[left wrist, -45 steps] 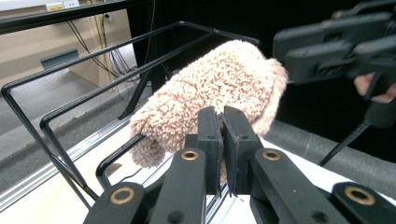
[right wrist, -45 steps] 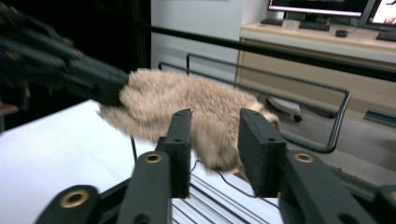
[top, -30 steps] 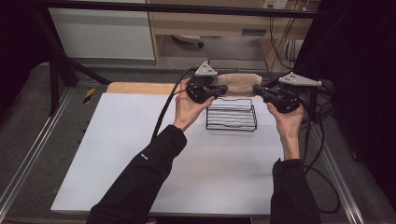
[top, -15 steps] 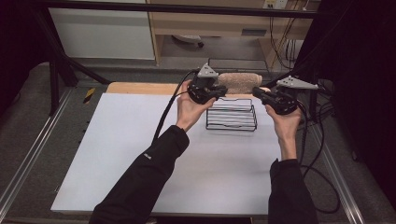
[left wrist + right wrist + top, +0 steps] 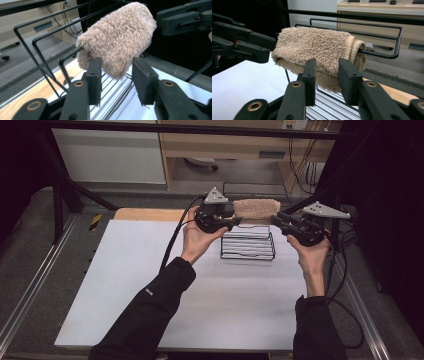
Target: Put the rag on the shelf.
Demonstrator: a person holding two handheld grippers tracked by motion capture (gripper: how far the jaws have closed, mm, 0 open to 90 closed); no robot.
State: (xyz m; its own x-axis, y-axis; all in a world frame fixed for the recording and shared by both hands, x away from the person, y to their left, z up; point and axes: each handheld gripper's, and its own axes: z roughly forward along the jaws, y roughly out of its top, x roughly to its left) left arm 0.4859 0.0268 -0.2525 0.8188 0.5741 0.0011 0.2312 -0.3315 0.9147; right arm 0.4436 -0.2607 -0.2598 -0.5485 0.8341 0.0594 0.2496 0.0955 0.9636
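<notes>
A folded beige towel [image 5: 256, 208] hangs over the top rail of a black wire rack [image 5: 248, 245] at the back of the white table. My left gripper [image 5: 231, 220] is at the towel's left end and my right gripper [image 5: 277, 220] is at its right end. Both pairs of jaws have just been opening. In the left gripper view the towel [image 5: 117, 37] dips between the left gripper's [image 5: 117, 75] parted jaws, and the pads do not press on it. In the right gripper view the towel's [image 5: 317, 47] lower edge hangs between the right gripper's [image 5: 328, 75] parted jaws.
The white table board [image 5: 150, 285] stretches toward the near edge, with a wooden strip [image 5: 147, 214] at its back left. Metal rails [image 5: 30, 290] run along both sides. Black cables [image 5: 172, 240] trail from the grippers. A cabinet and wires stand behind the table.
Both hands stay at the towel's ends over the rack. The towel keeps its place on the rail. No clear shift shows in the high view.
</notes>
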